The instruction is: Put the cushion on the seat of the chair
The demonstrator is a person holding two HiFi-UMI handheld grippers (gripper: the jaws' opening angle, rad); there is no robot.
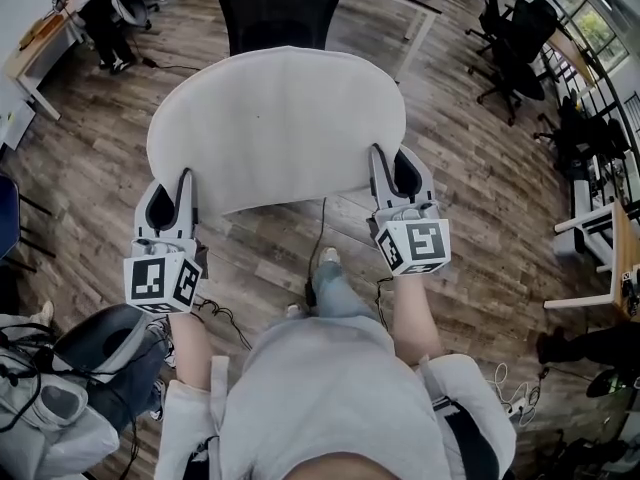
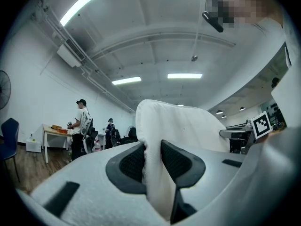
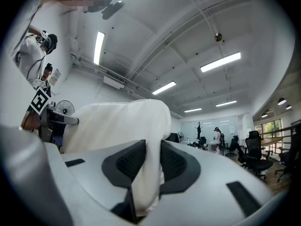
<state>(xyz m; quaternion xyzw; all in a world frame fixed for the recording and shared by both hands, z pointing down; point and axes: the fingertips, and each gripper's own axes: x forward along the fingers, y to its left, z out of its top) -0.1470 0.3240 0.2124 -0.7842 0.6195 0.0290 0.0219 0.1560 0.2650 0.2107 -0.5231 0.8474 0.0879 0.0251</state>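
Wood floor (image 1: 480, 198) lies below. Left gripper (image 1: 186, 180) and right gripper (image 1: 388, 158) each squeeze the white cushion (image 1: 275, 128) between their fingers, near the black chair (image 1: 278, 8).

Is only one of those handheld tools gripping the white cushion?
No: the head view shows the left gripper and the right gripper each clamped on an edge of the white cushion.

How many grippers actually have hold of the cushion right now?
2. The left gripper is clamped on the near-left edge of the cushion. The right gripper is clamped on its near-right edge. Each pair of jaws pinches the fabric. Neither gripper is hidden.
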